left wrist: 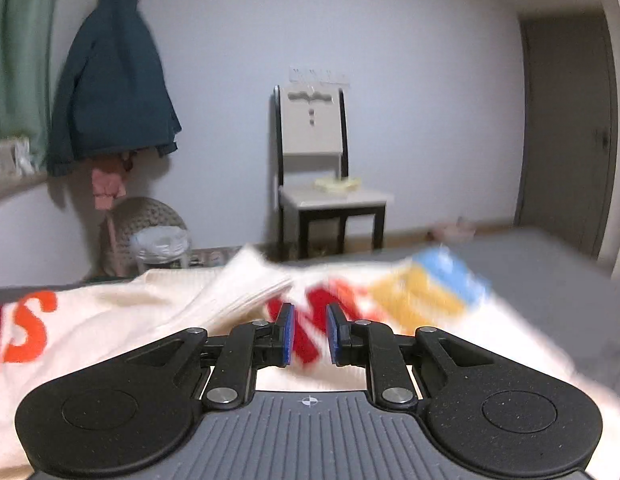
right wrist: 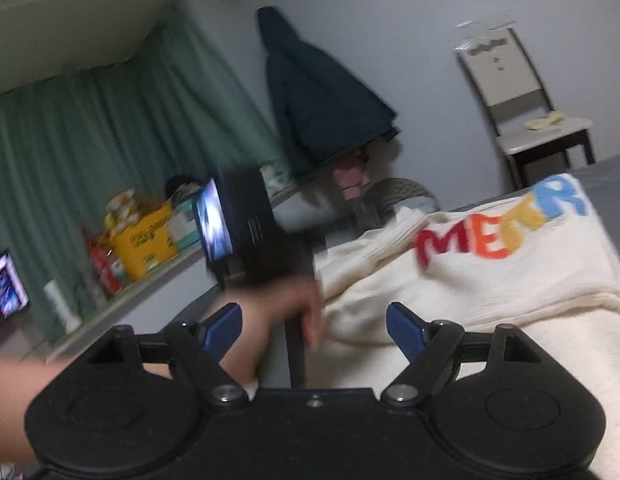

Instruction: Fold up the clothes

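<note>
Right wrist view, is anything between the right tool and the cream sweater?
Yes. The person's hand, holding the left tool's handle, sits in front of the open right tool, toward its left finger. The cream sweater lies just beyond, with open access toward the right finger.

Home bedroom: grey bed (left wrist: pixel 550 280), green curtains (right wrist: pixel 89 140), jacket (left wrist: pixel 109 80) hung on wall, dining chair (left wrist: pixel 322 160), laundry basket (left wrist: pixel 145 224), cluttered shelf (right wrist: pixel 149 276).
</note>
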